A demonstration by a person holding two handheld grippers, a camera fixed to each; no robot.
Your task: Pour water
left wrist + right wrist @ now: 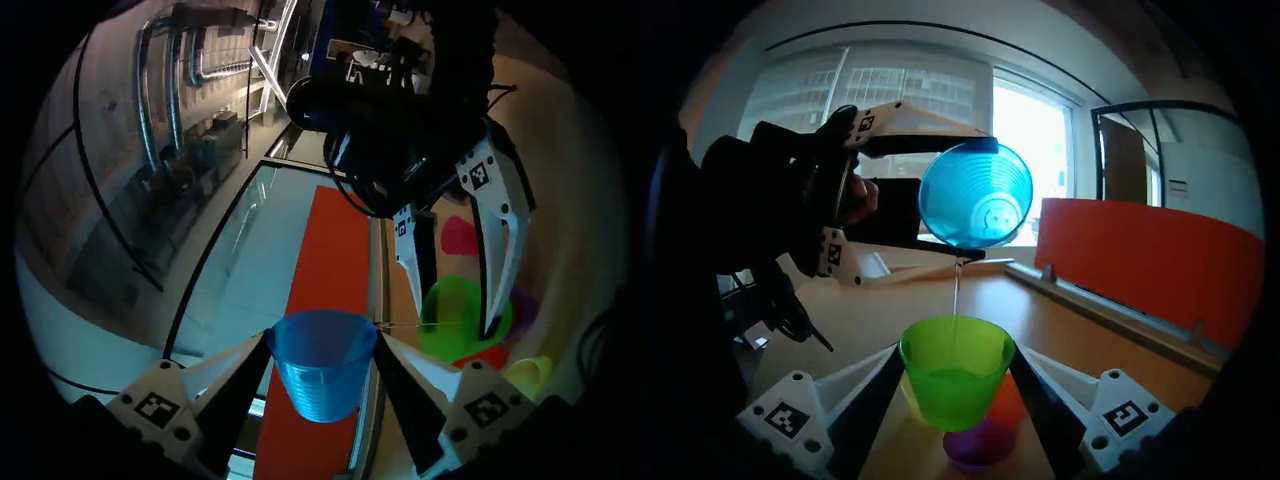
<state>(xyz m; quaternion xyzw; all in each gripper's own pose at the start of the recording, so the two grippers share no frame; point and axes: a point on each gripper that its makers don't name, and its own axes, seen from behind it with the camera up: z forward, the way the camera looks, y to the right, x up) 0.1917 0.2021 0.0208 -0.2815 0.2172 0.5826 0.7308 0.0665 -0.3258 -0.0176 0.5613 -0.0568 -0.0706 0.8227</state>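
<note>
Closest in the right gripper view, the right gripper (957,356) is clamped on an upright green cup (957,384), one finger pressing on each side. Water stands partway up inside it. Just below and behind it are a purple cup (980,448) and an orange cup (1010,402), on the wooden table (1056,316).

A thin stream of water (956,292) falls into the green cup's mouth. It comes from the lip of a blue cup (976,194), which is tipped steeply over above it with its mouth facing the camera. The left gripper (986,200) grips the blue cup from both sides, and a hand (862,198) holds that gripper. Farther off, an orange partition (1152,256) runs along the table's edge before bright windows (1028,144).

In the left gripper view, the blue cup sits pinched between the near fingers. Beyond it, the right gripper reaches down around the green cup, with pink (458,236) and yellow (532,372) cups nearby.
</note>
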